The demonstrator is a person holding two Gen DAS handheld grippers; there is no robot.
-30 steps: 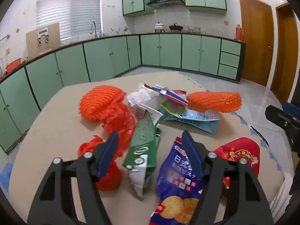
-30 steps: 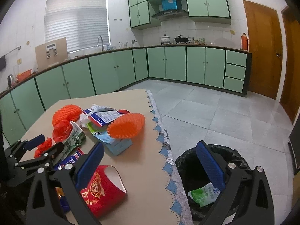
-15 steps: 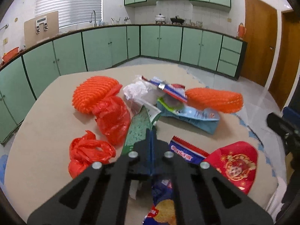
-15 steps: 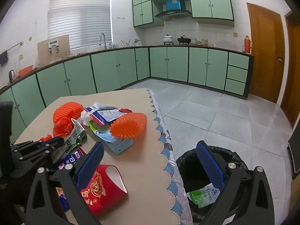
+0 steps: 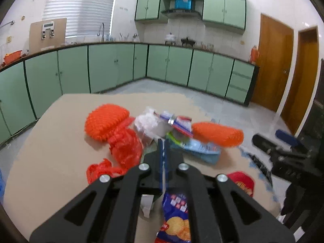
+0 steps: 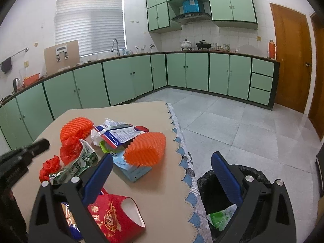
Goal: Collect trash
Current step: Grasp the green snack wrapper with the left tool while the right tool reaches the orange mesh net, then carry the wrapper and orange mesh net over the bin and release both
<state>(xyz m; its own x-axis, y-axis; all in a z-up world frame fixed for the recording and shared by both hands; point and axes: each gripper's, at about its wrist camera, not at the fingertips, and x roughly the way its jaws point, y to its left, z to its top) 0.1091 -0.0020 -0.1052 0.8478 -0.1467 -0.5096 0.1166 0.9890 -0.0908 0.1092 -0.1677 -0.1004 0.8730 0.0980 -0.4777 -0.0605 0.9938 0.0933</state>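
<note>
Left wrist view: my left gripper [image 5: 163,141], wide apart a second ago, is now pinched tight on the green wrapper [image 6: 80,165] and has lifted, so the bench [image 5: 60,121] sits lower. The wrapper is crumpled, green with white print, raised among the red bags [image 5: 125,145]. My right gripper [image 6: 162,174] gapes empty over the black bin [image 6: 255,176].

Green cabinets [image 6: 218,73] w/ sink tap [image 6: 115,44], window blind [image 6: 90,22], wood door [image 6: 291,60], tiled floor [image 6: 232,125]
</note>
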